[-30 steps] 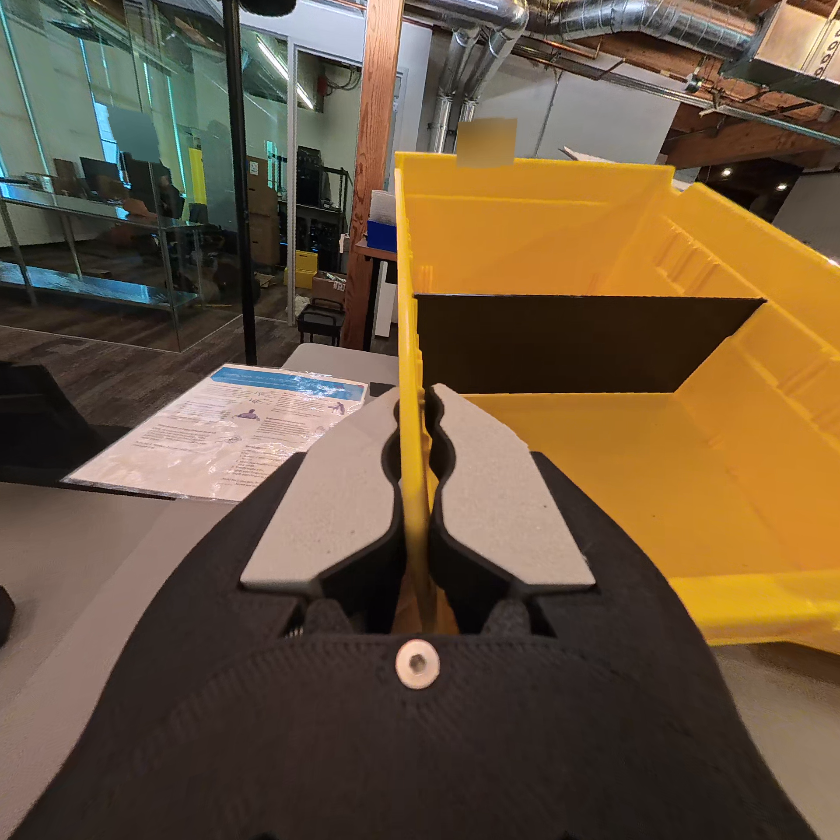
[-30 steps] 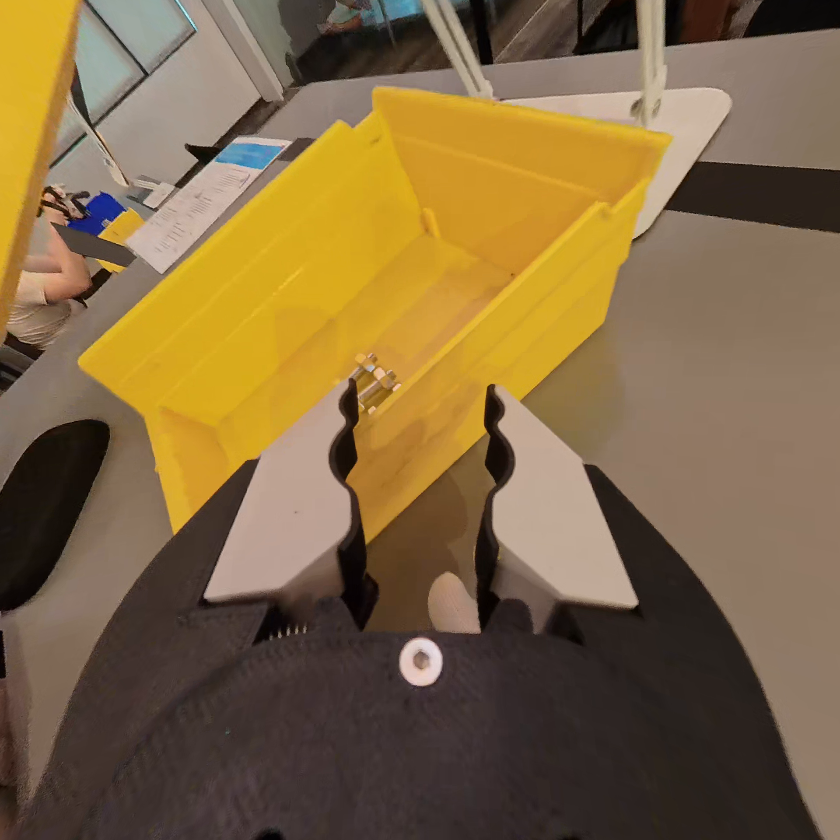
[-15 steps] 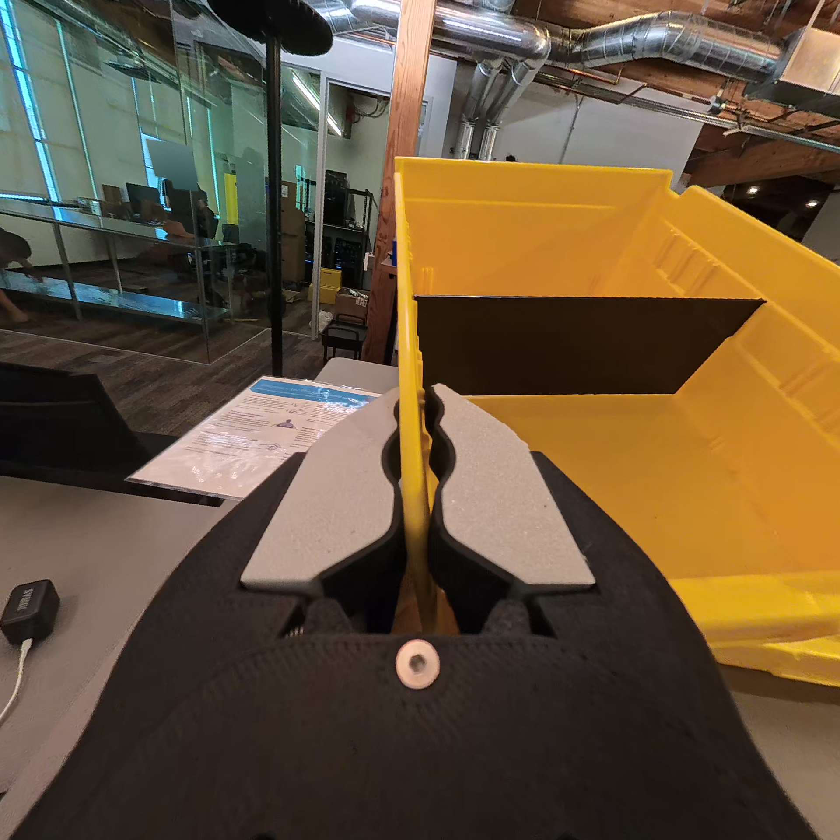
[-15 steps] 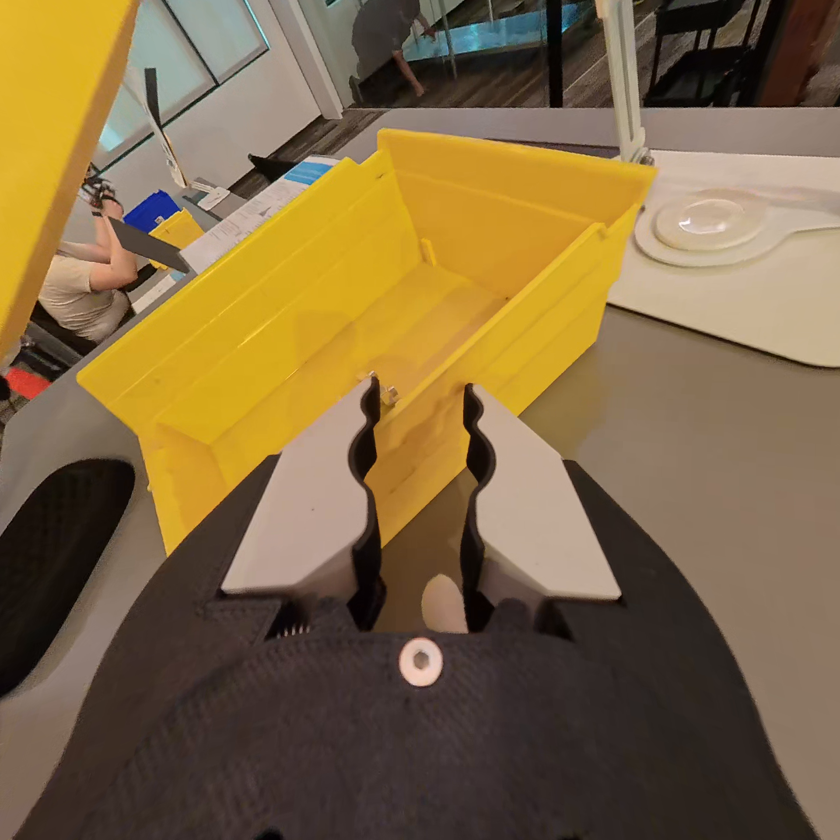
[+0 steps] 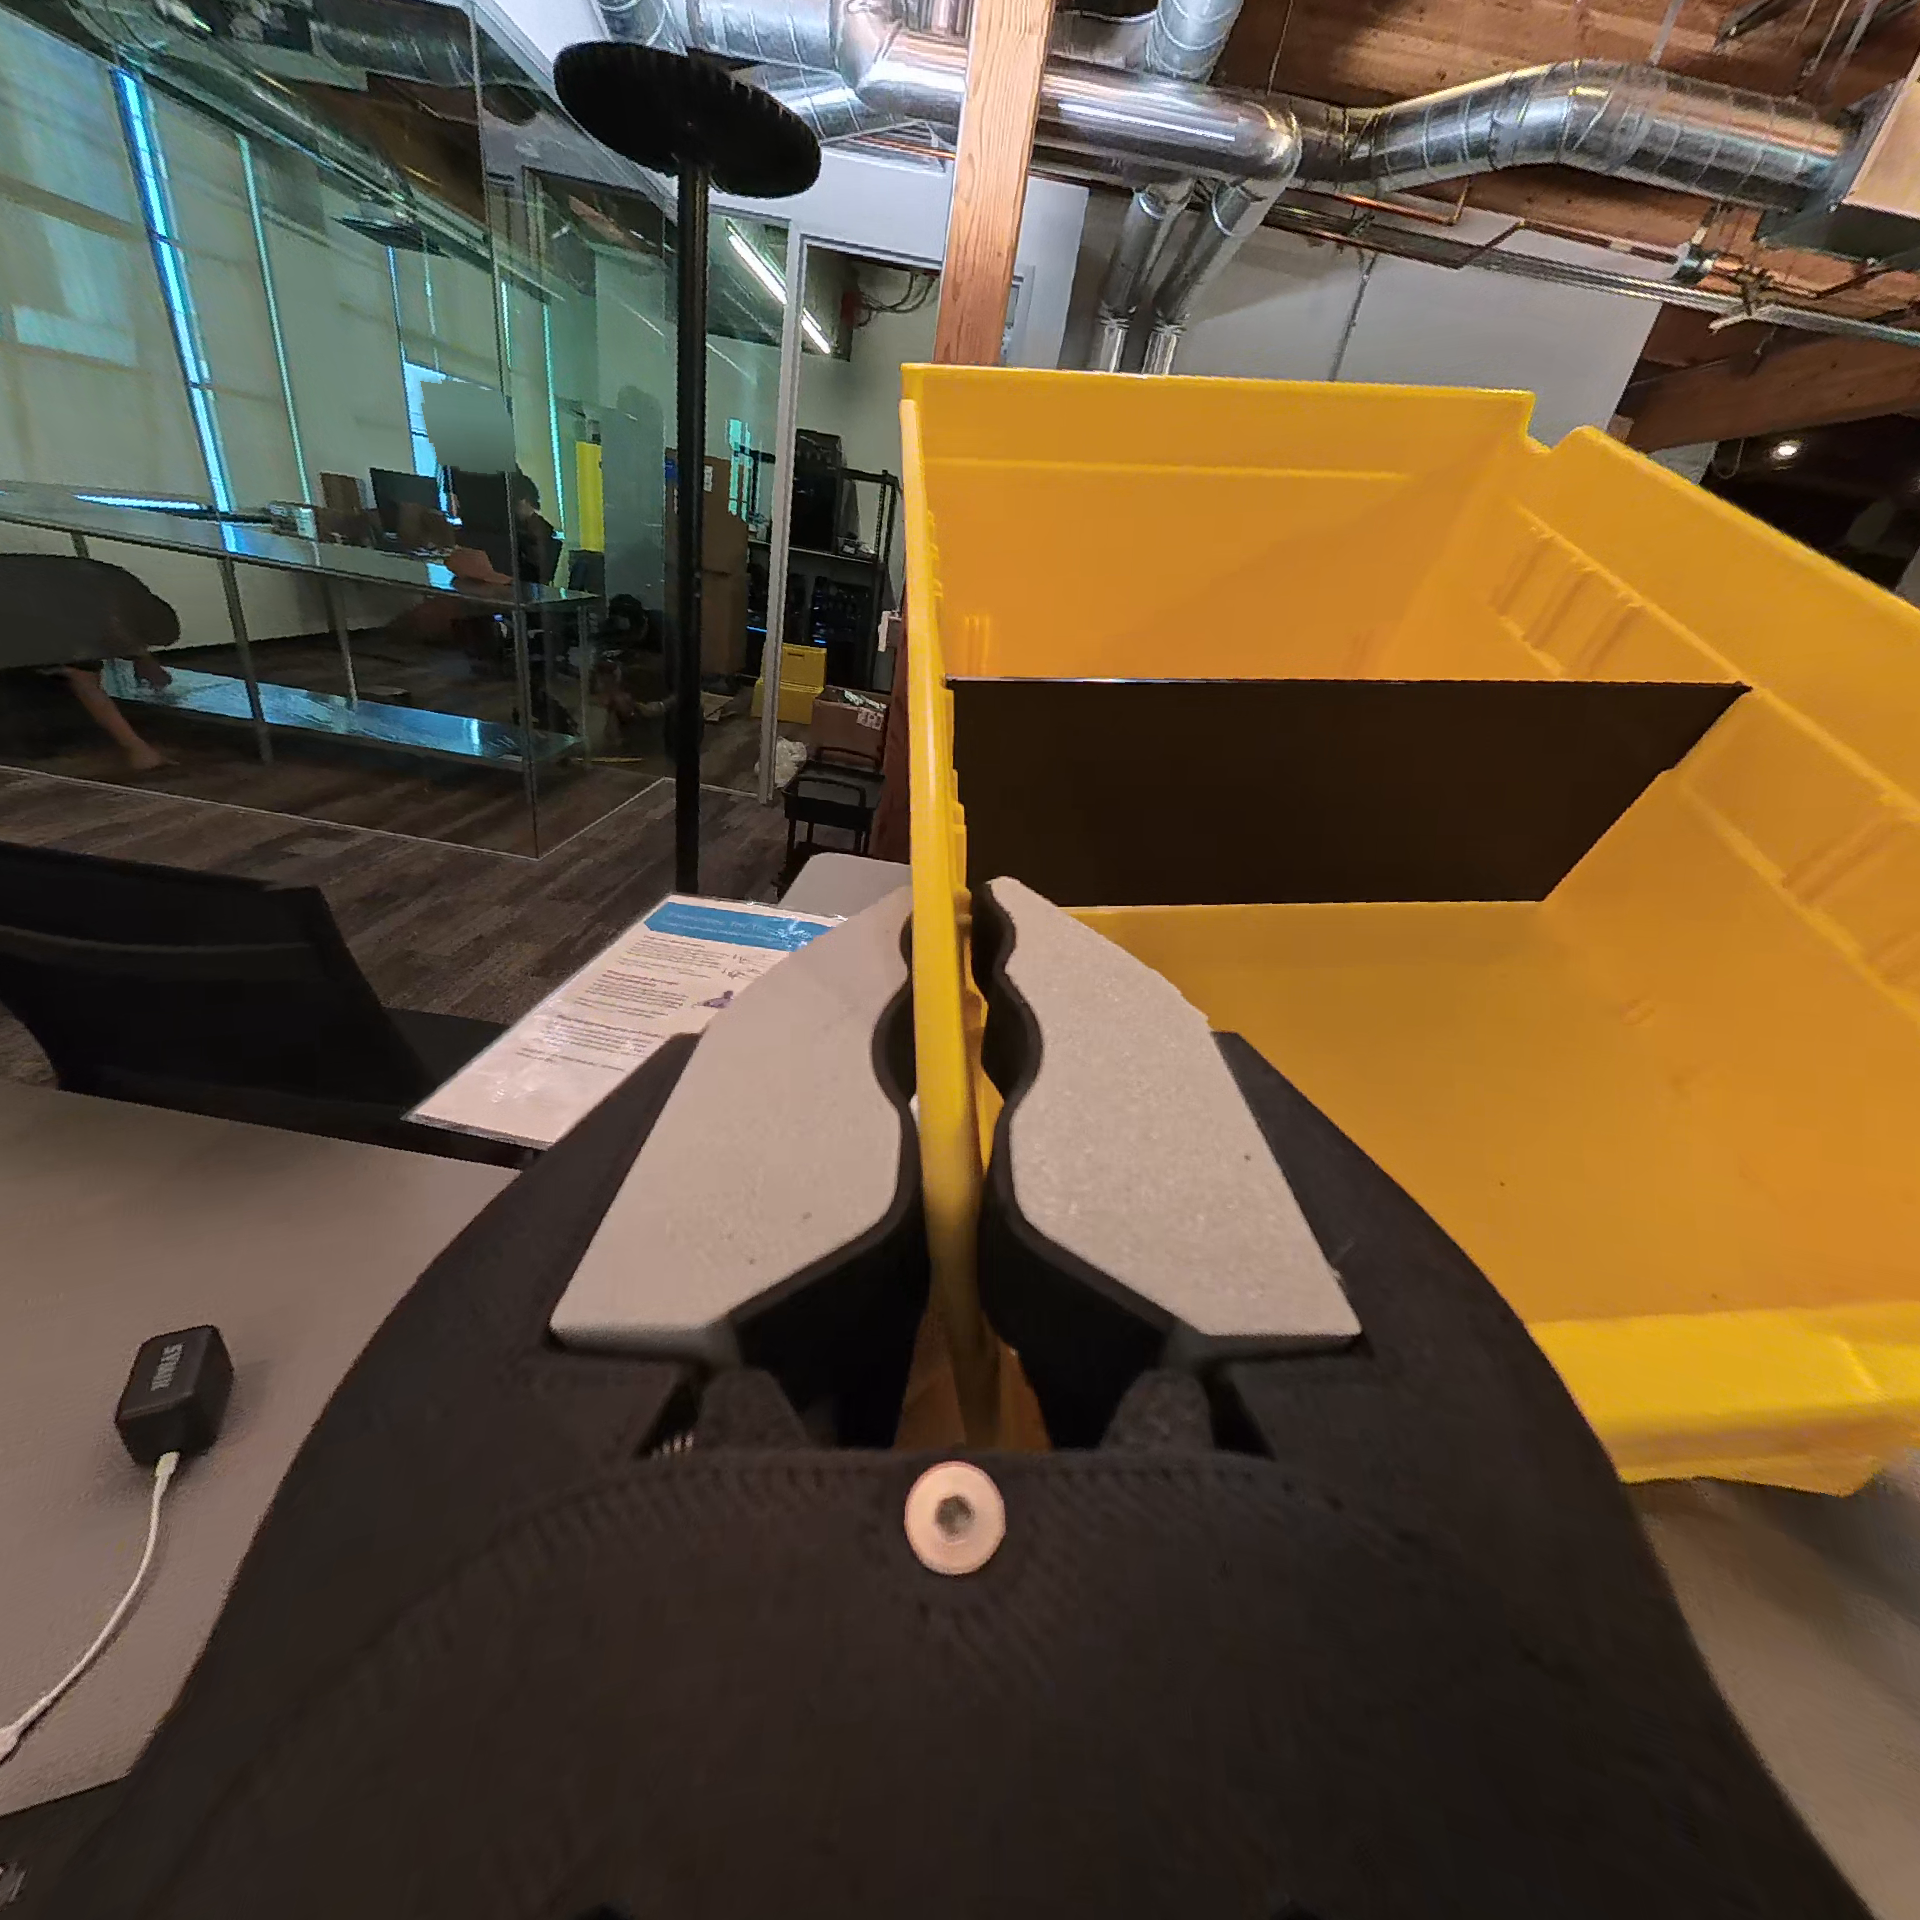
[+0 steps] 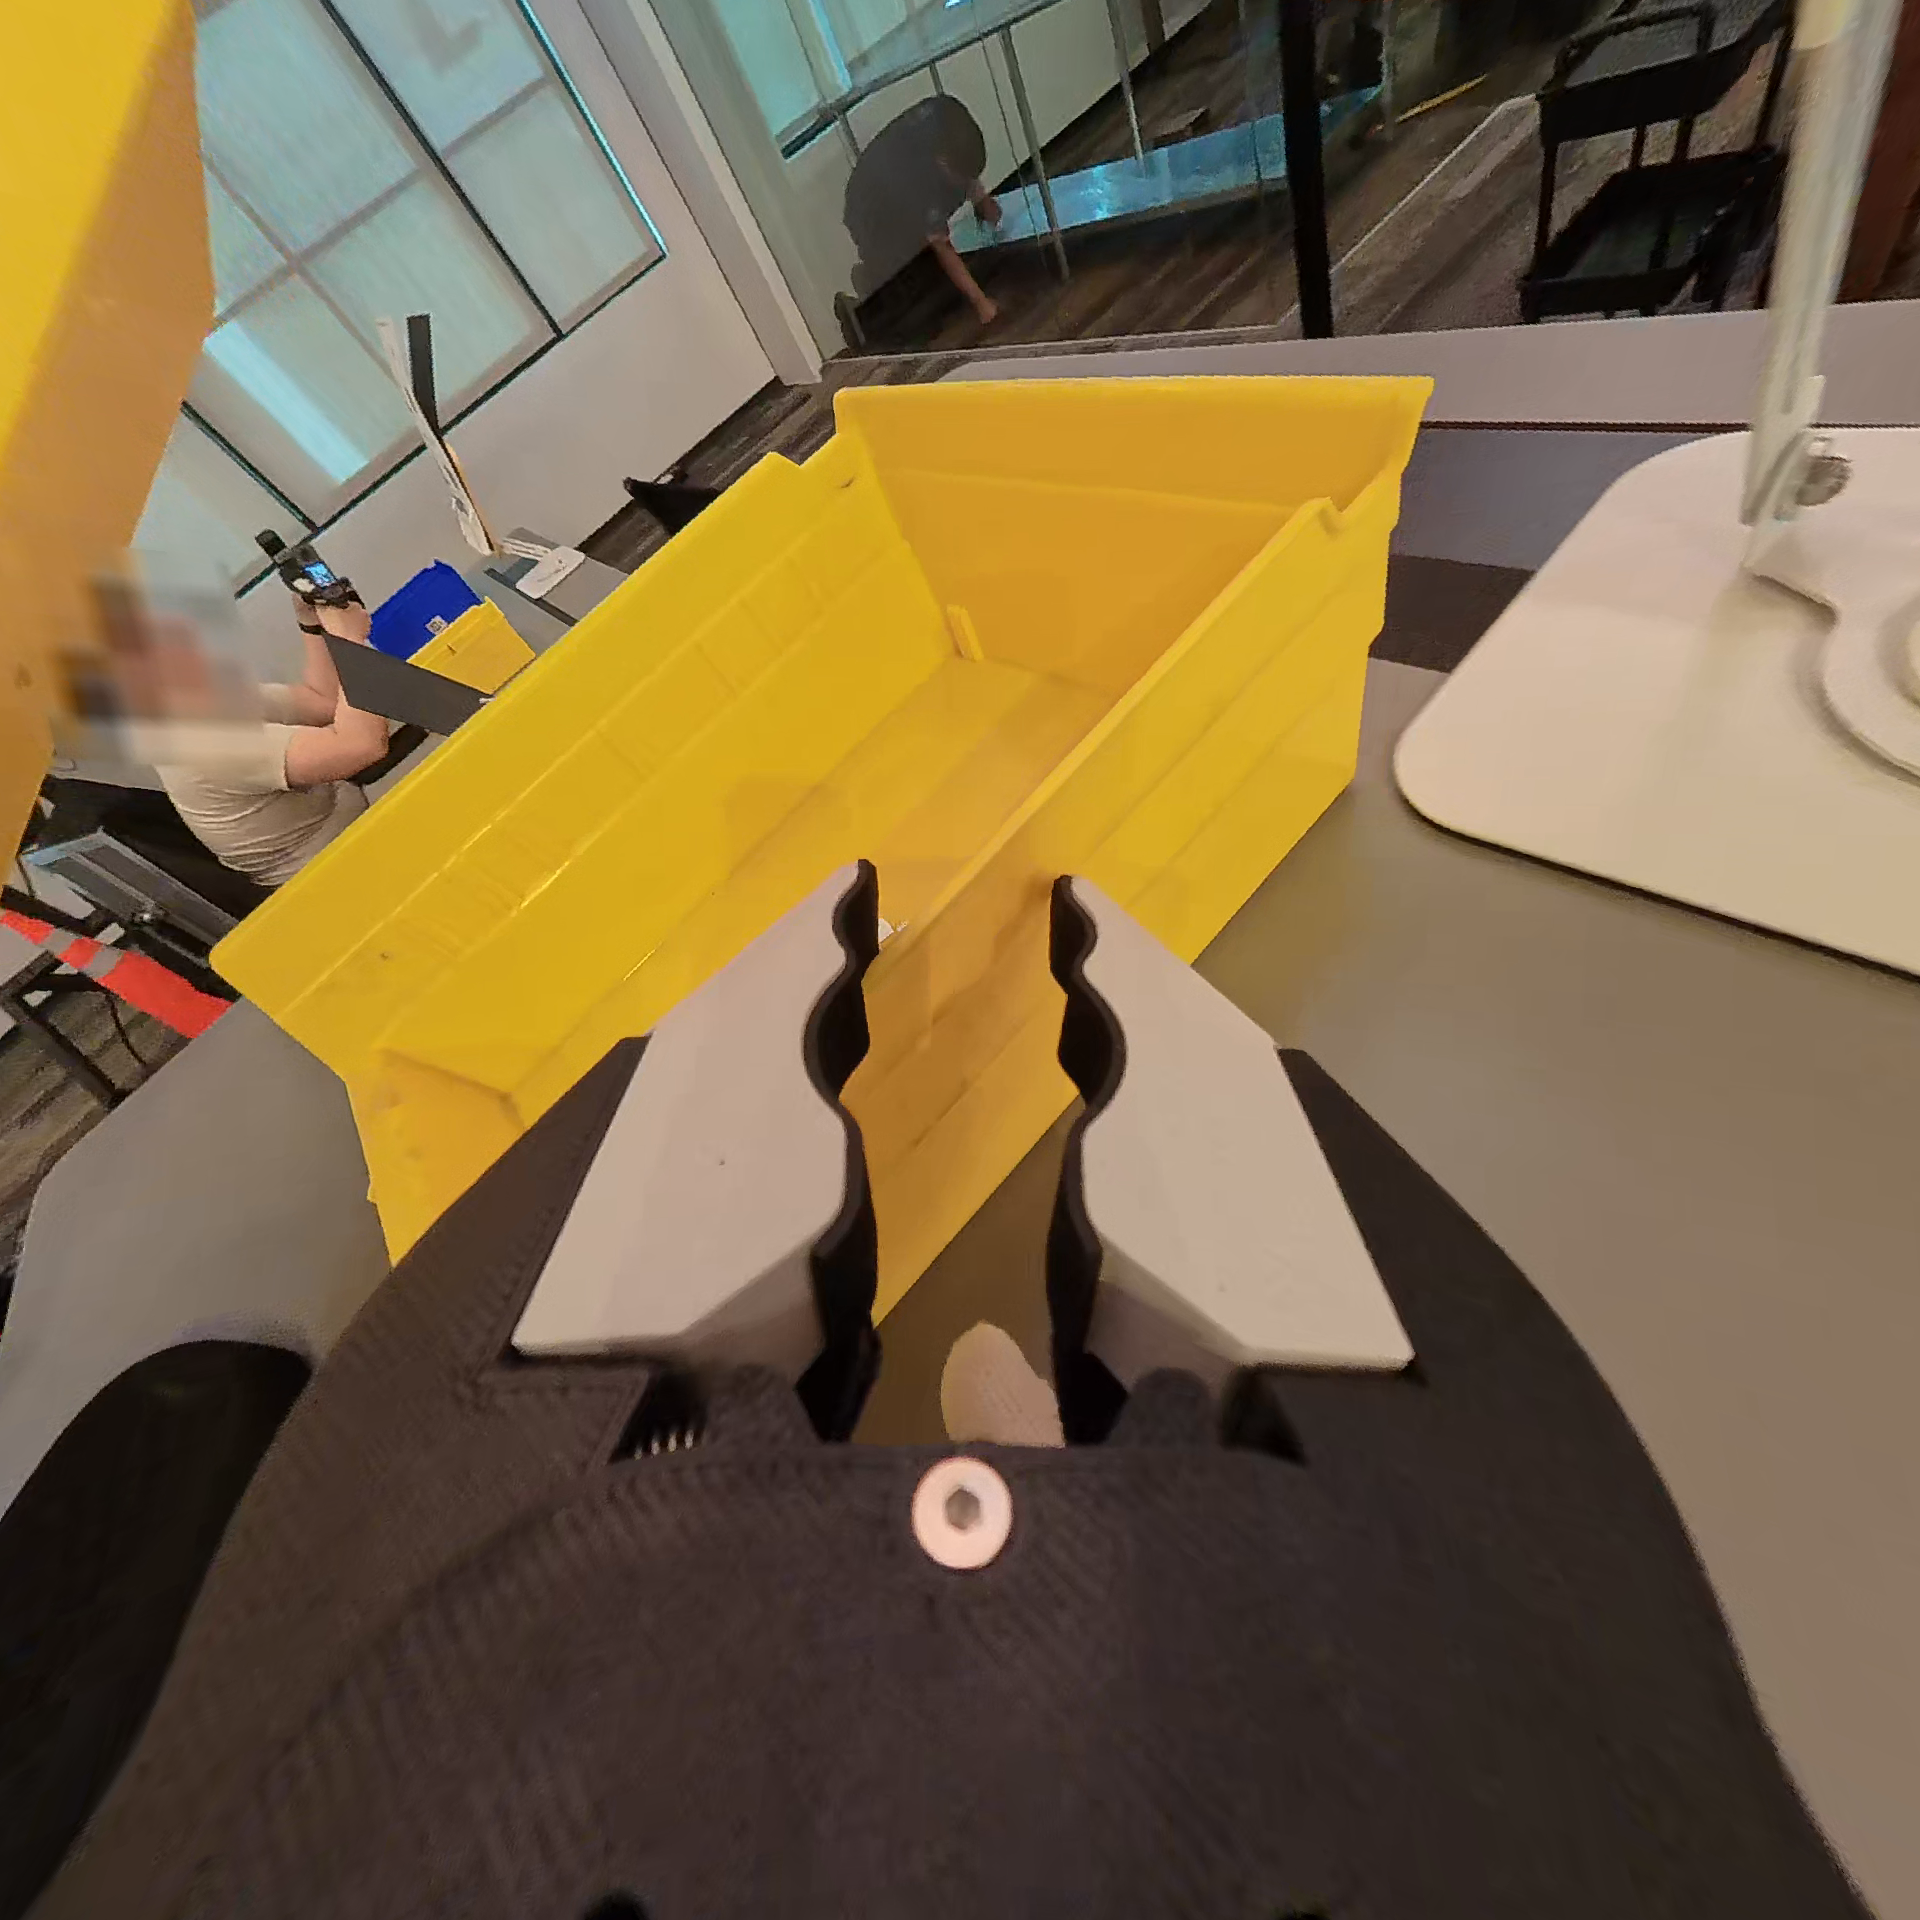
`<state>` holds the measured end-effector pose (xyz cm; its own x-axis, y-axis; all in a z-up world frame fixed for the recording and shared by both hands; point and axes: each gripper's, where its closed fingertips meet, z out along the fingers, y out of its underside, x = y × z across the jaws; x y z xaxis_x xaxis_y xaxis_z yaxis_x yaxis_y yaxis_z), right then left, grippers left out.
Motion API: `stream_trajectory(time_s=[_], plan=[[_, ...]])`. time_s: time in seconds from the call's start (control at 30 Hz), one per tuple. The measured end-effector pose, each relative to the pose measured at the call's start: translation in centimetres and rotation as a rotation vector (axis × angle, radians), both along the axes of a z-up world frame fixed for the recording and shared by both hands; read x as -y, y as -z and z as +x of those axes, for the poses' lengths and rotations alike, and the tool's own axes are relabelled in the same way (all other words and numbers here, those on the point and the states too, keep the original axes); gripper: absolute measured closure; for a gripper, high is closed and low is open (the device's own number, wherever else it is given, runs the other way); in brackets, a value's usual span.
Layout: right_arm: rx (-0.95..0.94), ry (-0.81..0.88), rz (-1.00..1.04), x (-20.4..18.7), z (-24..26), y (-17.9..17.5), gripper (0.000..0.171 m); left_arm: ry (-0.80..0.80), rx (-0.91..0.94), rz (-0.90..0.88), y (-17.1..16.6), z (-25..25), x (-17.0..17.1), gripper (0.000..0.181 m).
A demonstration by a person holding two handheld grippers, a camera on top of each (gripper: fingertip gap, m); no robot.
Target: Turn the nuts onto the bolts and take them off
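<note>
Two bins: both yellow; the divided bin (image 5: 1558, 1091) is clamped by its side wall and carried tilted in the left gripper (image 5: 948, 1091), the open bin (image 6: 831, 748) sits on the grey table (image 6: 1507, 1195).
Left gripper: jaws pressed together on the thin yellow wall of the divided bin, one finger outside and one inside.
Right gripper (image 6: 961, 1039): jaws apart, nothing between them; it hangs over the near end of the open bin.
Divided bin contents: a black divider (image 5: 1299, 790) across it; the near compartment shows bare floor, and behind the divider is hidden.
Nuts and bolts: only a small glint of metal (image 6: 891, 928) shows on the floor of the open bin, just past the tip of the right gripper's left finger; too little shows to tell nut from bolt.
Step in hand: setting up, as I judge it. The bins are being placed, and no threading is under way.
Next move calls for: probably putting the divided bin down flat, then lowering the right gripper into the open bin, jaws wide enough to straddle the metal piece near the side wall.
Risk: the wall is close, so one finger may catch on it.
Writing: a laminated sheet (image 5: 634, 997) with a blue header lies on the table, its print too small to read; a small black adapter (image 5: 175, 1390) with a white cable bears lettering.
Other: white lamp base (image 6: 1662, 707) at the right of the table.
</note>
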<state>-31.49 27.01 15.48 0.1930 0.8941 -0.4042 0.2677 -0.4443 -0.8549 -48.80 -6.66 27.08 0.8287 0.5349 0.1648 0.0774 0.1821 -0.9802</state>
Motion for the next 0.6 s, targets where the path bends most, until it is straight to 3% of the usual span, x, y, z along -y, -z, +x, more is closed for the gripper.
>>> stream_trajectory(time_s=[0.3,0.37,0.47,0.6], plan=[[0.004,-0.033,-0.005,1.5,-5.5,0.0,0.139,0.018,-0.014,-0.006,-1.3,0.9,-0.7,0.176],[0.004,-0.051,-0.040,1.8,-5.8,-0.3,0.124,0.028,-0.011,-0.011,-1.6,1.3,-1.3,0.176],[-0.028,-0.018,-0.001,0.3,-3.9,-2.1,0.105,0.050,-0.020,-0.020,-2.2,2.3,-2.4,0.176],[-0.115,0.031,0.111,-2.4,3.0,-7.0,0.107,0.113,-0.051,-0.039,-3.4,4.7,-5.0,0.176]])
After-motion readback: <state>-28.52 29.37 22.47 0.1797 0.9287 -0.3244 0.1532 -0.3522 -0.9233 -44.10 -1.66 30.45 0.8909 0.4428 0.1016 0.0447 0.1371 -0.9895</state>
